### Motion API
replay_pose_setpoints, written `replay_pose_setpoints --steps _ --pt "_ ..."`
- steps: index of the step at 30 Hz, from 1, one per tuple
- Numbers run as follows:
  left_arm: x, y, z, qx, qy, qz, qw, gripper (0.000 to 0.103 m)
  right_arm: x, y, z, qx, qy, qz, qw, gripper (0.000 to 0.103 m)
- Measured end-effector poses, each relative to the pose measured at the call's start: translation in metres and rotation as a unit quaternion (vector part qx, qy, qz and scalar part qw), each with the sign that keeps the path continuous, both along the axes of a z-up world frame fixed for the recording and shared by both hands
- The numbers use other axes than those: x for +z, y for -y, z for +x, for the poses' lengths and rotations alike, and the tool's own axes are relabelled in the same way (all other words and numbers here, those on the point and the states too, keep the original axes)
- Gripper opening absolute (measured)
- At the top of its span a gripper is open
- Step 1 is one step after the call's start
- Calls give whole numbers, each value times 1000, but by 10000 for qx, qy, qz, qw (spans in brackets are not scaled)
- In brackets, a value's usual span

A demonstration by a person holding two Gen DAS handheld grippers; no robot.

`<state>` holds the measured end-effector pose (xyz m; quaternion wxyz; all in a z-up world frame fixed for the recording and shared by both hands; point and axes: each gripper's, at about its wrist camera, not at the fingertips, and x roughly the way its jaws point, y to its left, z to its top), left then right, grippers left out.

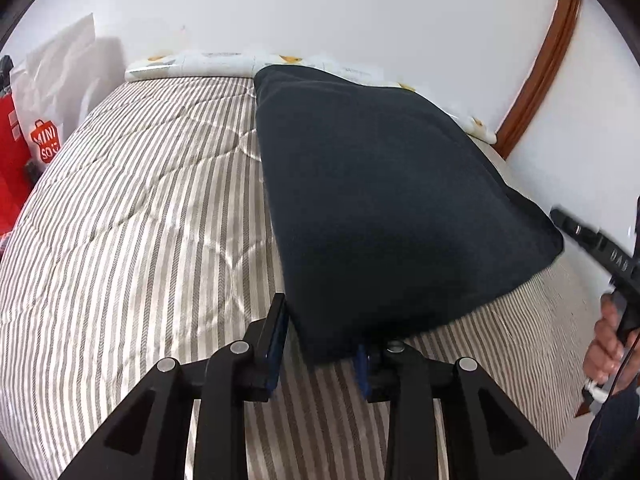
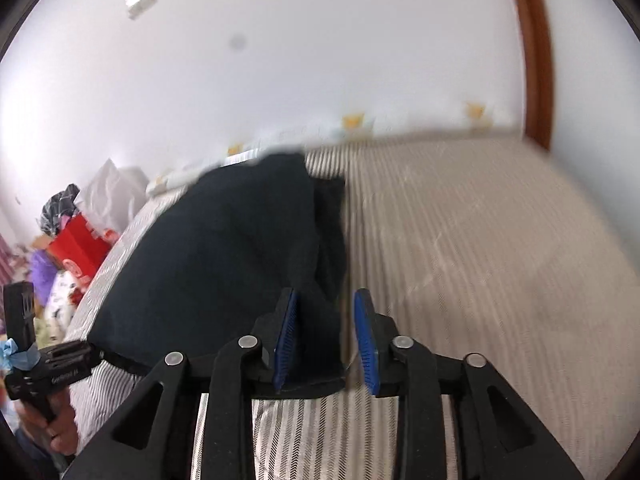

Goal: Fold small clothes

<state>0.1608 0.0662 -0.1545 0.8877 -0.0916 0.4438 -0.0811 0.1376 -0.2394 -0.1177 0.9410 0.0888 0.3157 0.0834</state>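
Note:
A dark navy garment (image 1: 380, 184) lies folded flat on the striped quilt (image 1: 140, 200), running from the bed's far edge towards me. My left gripper (image 1: 320, 344) stands at its near corner. The jaws are apart, and the cloth lies between them and over the right fingertip. In the right wrist view the same garment (image 2: 224, 260) fills the left centre. My right gripper (image 2: 326, 336) straddles its near right corner. The cloth lies against the left blue pad (image 2: 286, 340), and striped quilt (image 2: 480, 240) shows beside the right pad. Both grippers are open.
A white wall backs the bed, with a brown wooden frame (image 1: 548, 56) at the right. A printed white sheet (image 1: 200, 60) lines the far edge. Red and white shopping bags (image 1: 44, 142) and clutter (image 2: 76, 240) stand left of the bed. A hand (image 1: 608, 340) holds the other tool.

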Motion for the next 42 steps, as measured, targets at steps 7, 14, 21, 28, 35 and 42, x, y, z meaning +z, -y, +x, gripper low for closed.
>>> replay_pose_setpoints --steps 7,14,21,28,35,42 --pt "30 9 -35 -173 305 214 9992 30 -13 -37 2 329 46 -632 9974 31" --pt "59 10 -1 -256 823 305 9958 55 -21 -21 -4 118 -232 -682 9973 31" --pt "9 10 25 -280 249 361 9986 58 6 -25 23 149 -263 -714 9970 40" --pt "27 1 23 -309 288 284 9987 57 1 -40 91 368 -729 -530 9952 40" --pt "38 -8 47 -265 459 227 9983 57 -6 -38 119 515 -773 110 9956 5" --pt "38 -11 58 -270 536 215 9980 57 0 -26 105 412 -786 -353 9954 5"
